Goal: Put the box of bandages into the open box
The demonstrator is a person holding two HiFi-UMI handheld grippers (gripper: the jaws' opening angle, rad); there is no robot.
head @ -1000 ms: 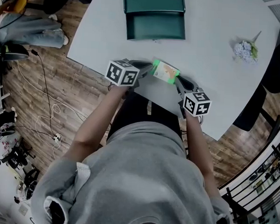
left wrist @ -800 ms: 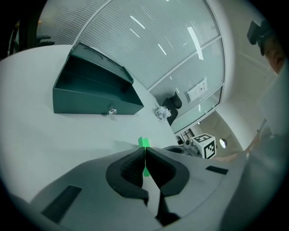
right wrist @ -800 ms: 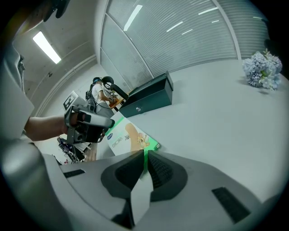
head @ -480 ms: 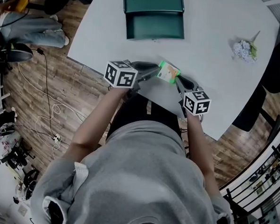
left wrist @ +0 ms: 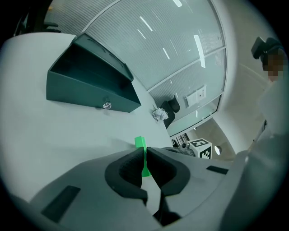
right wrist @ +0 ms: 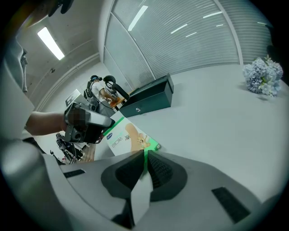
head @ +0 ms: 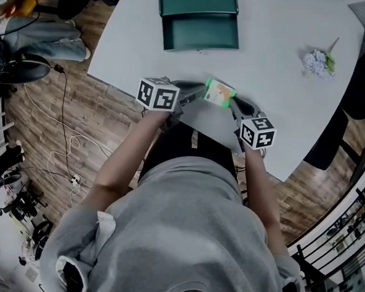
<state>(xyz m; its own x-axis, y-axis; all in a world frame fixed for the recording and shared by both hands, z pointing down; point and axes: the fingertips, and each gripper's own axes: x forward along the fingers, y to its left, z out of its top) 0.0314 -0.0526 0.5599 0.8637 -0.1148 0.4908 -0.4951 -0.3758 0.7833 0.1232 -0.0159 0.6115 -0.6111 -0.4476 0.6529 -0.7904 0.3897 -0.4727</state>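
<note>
Your right hand-held gripper pinches the green cardboard bandage box while the jaws of your left hand-held gripper have just been opening round its edge; next carry it to the dark-green open box.

Bare table between bandage box and open box; flower bunch well right, seemingly clear of path.
</note>
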